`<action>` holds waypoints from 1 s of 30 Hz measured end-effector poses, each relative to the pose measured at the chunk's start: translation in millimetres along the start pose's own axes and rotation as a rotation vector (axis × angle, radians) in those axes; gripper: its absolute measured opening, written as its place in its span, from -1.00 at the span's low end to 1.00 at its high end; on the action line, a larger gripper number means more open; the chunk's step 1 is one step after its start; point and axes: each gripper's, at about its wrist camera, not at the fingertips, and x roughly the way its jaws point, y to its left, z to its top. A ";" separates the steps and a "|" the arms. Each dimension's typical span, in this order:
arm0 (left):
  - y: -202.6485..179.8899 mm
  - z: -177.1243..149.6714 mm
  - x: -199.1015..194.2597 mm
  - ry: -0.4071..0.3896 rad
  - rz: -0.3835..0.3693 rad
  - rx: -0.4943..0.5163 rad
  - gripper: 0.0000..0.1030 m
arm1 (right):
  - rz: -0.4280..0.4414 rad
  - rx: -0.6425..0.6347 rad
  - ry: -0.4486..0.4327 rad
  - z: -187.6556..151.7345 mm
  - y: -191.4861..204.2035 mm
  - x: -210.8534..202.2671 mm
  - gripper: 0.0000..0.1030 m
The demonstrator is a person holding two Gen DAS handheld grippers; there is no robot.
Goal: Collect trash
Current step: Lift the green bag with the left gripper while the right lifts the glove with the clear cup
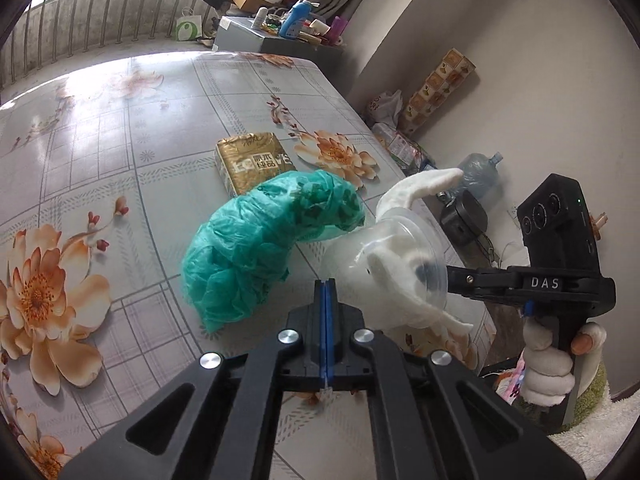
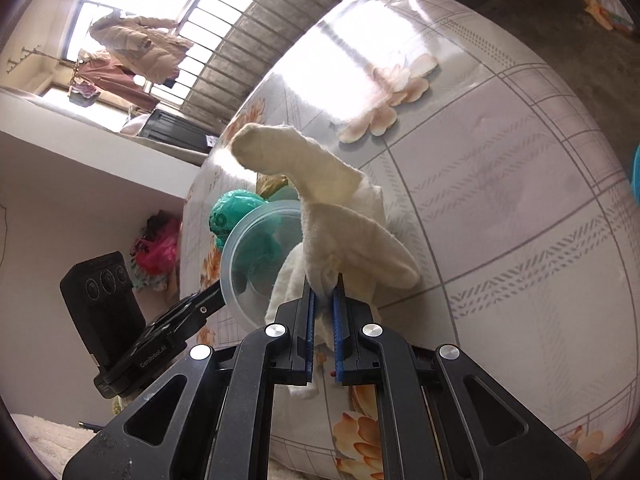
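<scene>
My right gripper (image 2: 324,284) is shut on a white cloth (image 2: 320,208) that sticks up past its pads. The cloth is stuffed into a clear plastic cup (image 2: 248,264), which lies on its side against the fingers. In the left wrist view the same cup (image 1: 384,264) and cloth (image 1: 416,188) hang at the right gripper's (image 1: 450,280) tips, above the table's right edge. A crumpled green plastic bag (image 1: 260,240) lies on the flowered table (image 1: 100,160), just left of the cup. My left gripper (image 1: 327,282) is shut, its blue pads together, with nothing seen between them.
A gold tissue packet (image 1: 252,160) lies behind the green bag. A gloved hand (image 1: 548,372) holds the right gripper's handle. On the floor by the wall are a big water bottle (image 1: 480,172), a patterned box (image 1: 440,88) and bags. A cluttered cabinet (image 1: 280,28) stands beyond the table.
</scene>
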 end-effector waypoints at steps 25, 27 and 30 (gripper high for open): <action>25.9 27.5 20.1 -0.030 0.231 0.137 0.09 | -0.086 0.081 -0.078 -16.4 -27.9 -12.2 -0.28; 25.4 25.5 21.1 -0.024 0.222 0.139 0.02 | -0.075 0.095 -0.070 -17.8 -32.3 -10.3 -0.28; 23.2 23.9 20.4 -0.032 0.223 0.144 -0.03 | -0.048 0.102 -0.071 -19.3 -34.5 -10.4 -0.33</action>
